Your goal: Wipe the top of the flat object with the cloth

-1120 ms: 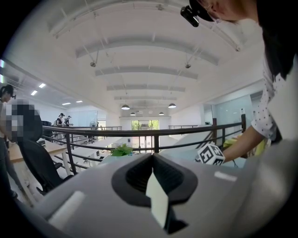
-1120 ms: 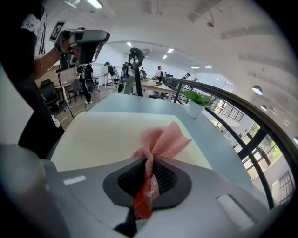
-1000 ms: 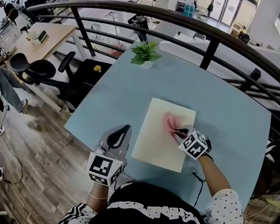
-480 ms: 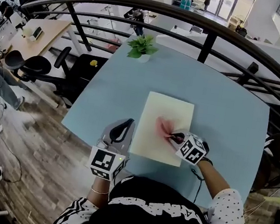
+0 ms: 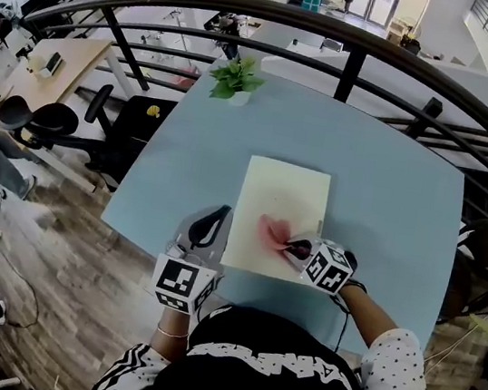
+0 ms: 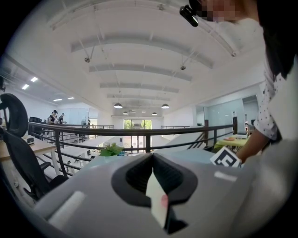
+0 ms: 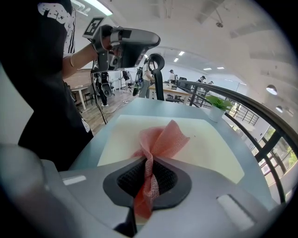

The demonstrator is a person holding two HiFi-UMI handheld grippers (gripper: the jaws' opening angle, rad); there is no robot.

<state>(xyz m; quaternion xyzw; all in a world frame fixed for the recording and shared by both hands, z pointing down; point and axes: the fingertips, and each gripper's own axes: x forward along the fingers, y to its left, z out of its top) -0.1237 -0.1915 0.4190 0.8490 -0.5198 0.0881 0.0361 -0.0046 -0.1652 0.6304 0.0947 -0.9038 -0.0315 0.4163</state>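
Observation:
A cream flat board [image 5: 282, 196] lies on the light blue table [image 5: 388, 212]. A pink mesh cloth [image 5: 271, 232] rests on the board's near half, and my right gripper [image 5: 295, 246] is shut on it. In the right gripper view the cloth [image 7: 160, 139] runs bunched between the jaws of the right gripper [image 7: 148, 183] and fans out over the board [image 7: 205, 144]. My left gripper [image 5: 211, 226] hovers at the board's near left edge, shut and holding nothing. In the left gripper view, the left gripper [image 6: 156, 204] shows only a sliver of board past its closed jaws.
A small potted plant [image 5: 235, 78] stands at the table's far left corner. A dark metal railing [image 5: 359, 47] curves round the far and right sides. Left of the table, below, are a wooden floor and office chairs [image 5: 49, 122]. The near table edge runs under my hands.
My right gripper has dragged the cloth across the board toward me and leftward, from the far right part to the near middle. The left gripper has stayed put.

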